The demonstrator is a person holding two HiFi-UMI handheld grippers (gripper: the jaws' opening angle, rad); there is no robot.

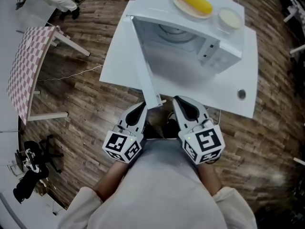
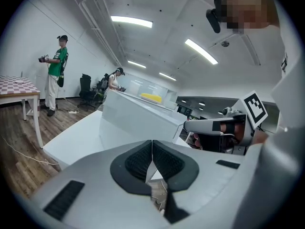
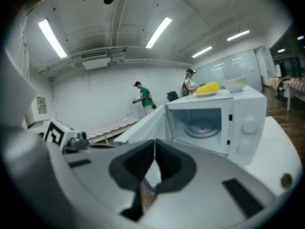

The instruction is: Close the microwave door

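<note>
The dark wood-plank floor (image 1: 86,104) fills most of the head view. On it stands a white rectangular bench (image 1: 119,61), and the bench carries a white box-shaped microwave oven (image 1: 217,51). The oven's cavity faces the person, and the right gripper view shows a round glass turntable (image 3: 202,126) inside it, with nothing visible on it.

The white microwave door (image 1: 145,70) is the task's thing. It hangs fully open, hinged on the oven's left side and swung out towards the person. Its free edge reaches the near edge of the bench, between the two hand-held grippers.

The left hand-held gripper (image 1: 142,108) sits just left of that free edge, and the right hand-held gripper (image 1: 180,101) just right of it. Both are held low and close to the person's body. In each gripper view the dark ribbed pads are pressed together with nothing between them, so both are clenched on empty air. Whether the left one touches the door cannot be told.

On the oven's top rest a pale round plate with a yellow oblong food item (image 1: 193,4) and, beside it, a small white round bowl (image 1: 229,19).

By my reading, the closing has not started. The door's whole swing back to the oven's front remains, followed by a firm press to latch it. The left hand-held gripper looks better placed to push on the door's outer face.
</note>
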